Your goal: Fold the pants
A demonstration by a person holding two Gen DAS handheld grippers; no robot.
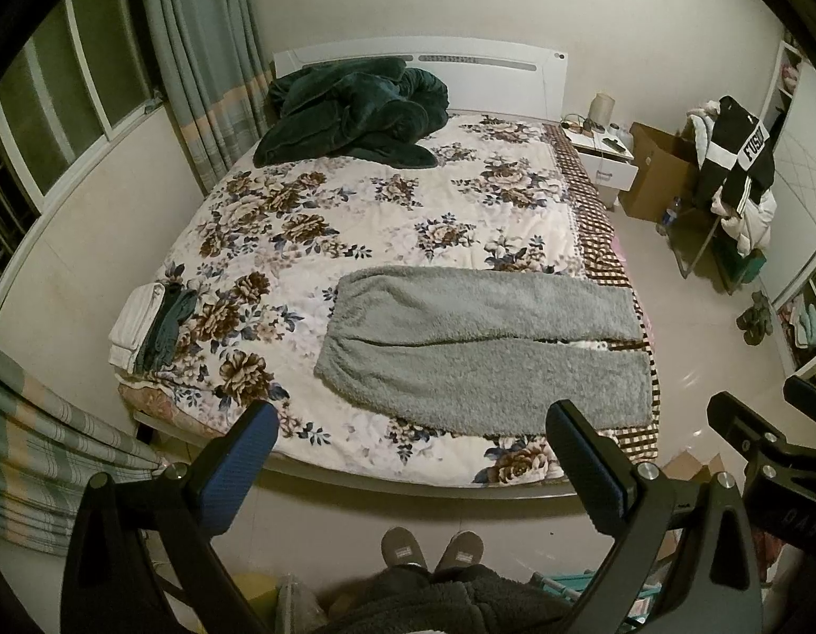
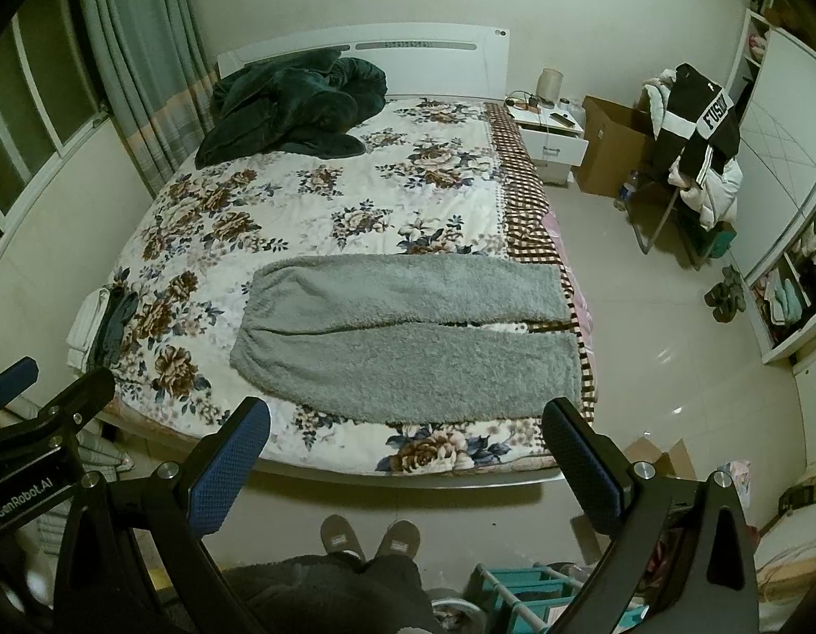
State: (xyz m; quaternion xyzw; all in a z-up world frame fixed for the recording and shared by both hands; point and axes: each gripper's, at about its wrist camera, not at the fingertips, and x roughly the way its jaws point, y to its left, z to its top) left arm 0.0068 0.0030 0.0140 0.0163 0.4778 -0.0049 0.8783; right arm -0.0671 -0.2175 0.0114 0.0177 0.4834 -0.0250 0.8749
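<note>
Both units held above the floor short of the bed's near edge, nothing touched.
Left hand-held gripper (image 1: 410, 436): fingers spread wide, empty, blue pads (image 1: 233, 470) facing inward.
Right hand-held gripper (image 2: 408, 433): same, spread wide, empty. Each shows at the edge of the other's view, side by side.
Person's slippers (image 2: 368, 539) on the floor below both, toes toward the bed.

Grey fleece pants (image 1: 476, 341) lie flat on the bed (image 1: 323, 454), at the near right corner, lengthwise along the near edge. Waist points toward the bed's middle, cuffs at the right edge. Legs side by side: touching near the crotch, a thin gap opening toward the cuffs. Near leg's cuff reaches the checked border strip (image 1: 593, 227) on the right edge.

Near left corner: small stack of folded cloth (image 1: 144, 325), white plus dark, well apart from the pants.
Far left corner, against the headboard (image 1: 418, 61): crumpled dark green blanket (image 1: 350, 111).
Beyond the far right corner: white nightstand (image 1: 603, 158), cardboard box (image 1: 656, 174), chair piled with clothes (image 1: 735, 169).
Curtain (image 1: 196, 53) and window along the left wall.
</note>
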